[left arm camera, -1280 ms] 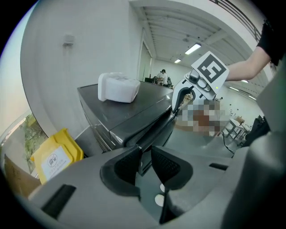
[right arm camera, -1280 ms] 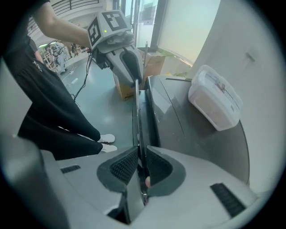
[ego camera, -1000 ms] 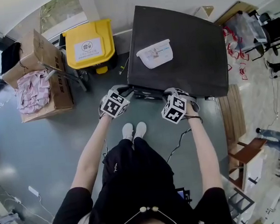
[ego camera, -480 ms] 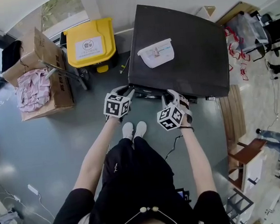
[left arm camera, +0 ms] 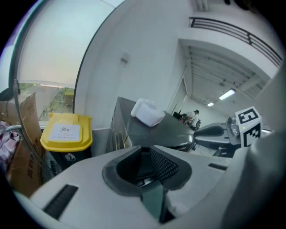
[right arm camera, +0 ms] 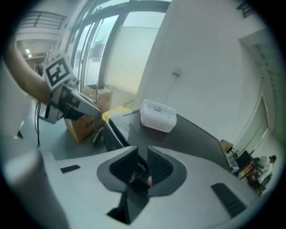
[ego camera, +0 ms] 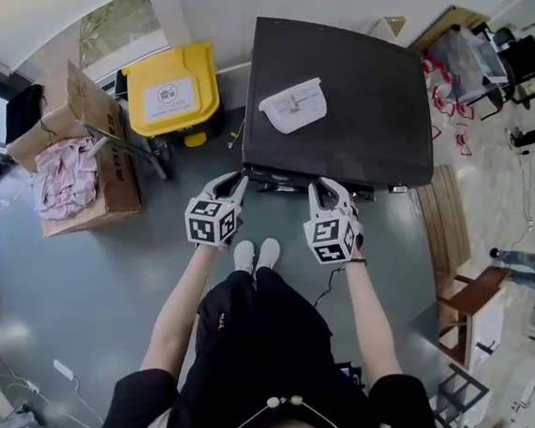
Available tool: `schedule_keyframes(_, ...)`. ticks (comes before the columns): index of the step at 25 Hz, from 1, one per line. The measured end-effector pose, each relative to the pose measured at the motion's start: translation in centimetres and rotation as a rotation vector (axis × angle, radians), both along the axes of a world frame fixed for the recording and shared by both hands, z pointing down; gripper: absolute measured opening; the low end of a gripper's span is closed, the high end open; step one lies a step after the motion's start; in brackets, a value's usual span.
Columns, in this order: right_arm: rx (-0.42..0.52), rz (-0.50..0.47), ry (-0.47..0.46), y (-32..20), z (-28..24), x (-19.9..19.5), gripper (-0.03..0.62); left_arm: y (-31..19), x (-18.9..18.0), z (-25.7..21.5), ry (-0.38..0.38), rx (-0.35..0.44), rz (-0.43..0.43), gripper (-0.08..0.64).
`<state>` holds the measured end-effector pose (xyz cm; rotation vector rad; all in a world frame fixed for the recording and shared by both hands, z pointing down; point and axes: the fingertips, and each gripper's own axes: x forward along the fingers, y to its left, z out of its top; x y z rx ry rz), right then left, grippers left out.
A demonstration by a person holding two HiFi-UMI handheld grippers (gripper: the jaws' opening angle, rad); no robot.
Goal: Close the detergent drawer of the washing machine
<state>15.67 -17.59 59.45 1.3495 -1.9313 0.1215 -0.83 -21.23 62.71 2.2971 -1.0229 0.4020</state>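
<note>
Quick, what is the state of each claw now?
Left claw: open, has just been closing, nothing between its jaws.
Right claw: open, has just been closing, nothing held.

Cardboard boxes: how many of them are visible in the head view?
2. The upper cardboard box stands at far left; the lower cardboard box, with pink cloth on it, lies beside it, left of the yellow bin. Others may be hidden.

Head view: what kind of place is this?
Probably a workshop or test room, not a home laundry. A dark washing machine stands on a bare grey floor, next to a yellow bin and cardboard boxes with cloth spilling out.
</note>
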Motion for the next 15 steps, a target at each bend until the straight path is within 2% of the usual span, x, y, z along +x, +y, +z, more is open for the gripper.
schedule_keyframes(3, 0.125, 0.057, -0.163, 0.9, -4.9, -0.6, 0.055, 1.0, 0.0, -6.1, 0.150, 0.137, -0.017, 0.061)
schedule_keyframes(5, 0.225, 0.088, -0.248, 1.7, -8.6, -1.1, 0.037, 2.0, 0.5, -10.2, 0.198, 0.224, 0.006, 0.061)
schedule_keyframes(9, 0.391, 0.102, -0.352, 3.1, -15.0, -2.7, 0.005, 3.8, 1.8, -16.6, 0.187, 0.396, 0.076, 0.061)
schedule_keyframes(11, 0.455, 0.099, -0.405, 3.9, -17.6, -3.3, 0.003, 4.5, 2.1, -19.0, 0.189, 0.454, 0.083, 0.055)
schedule_keyframes(15, 0.557, 0.098, -0.525, 5.7, -21.3, -3.8, 0.002, 5.7, 1.8, -23.3, 0.252, 0.542, 0.068, 0.022)
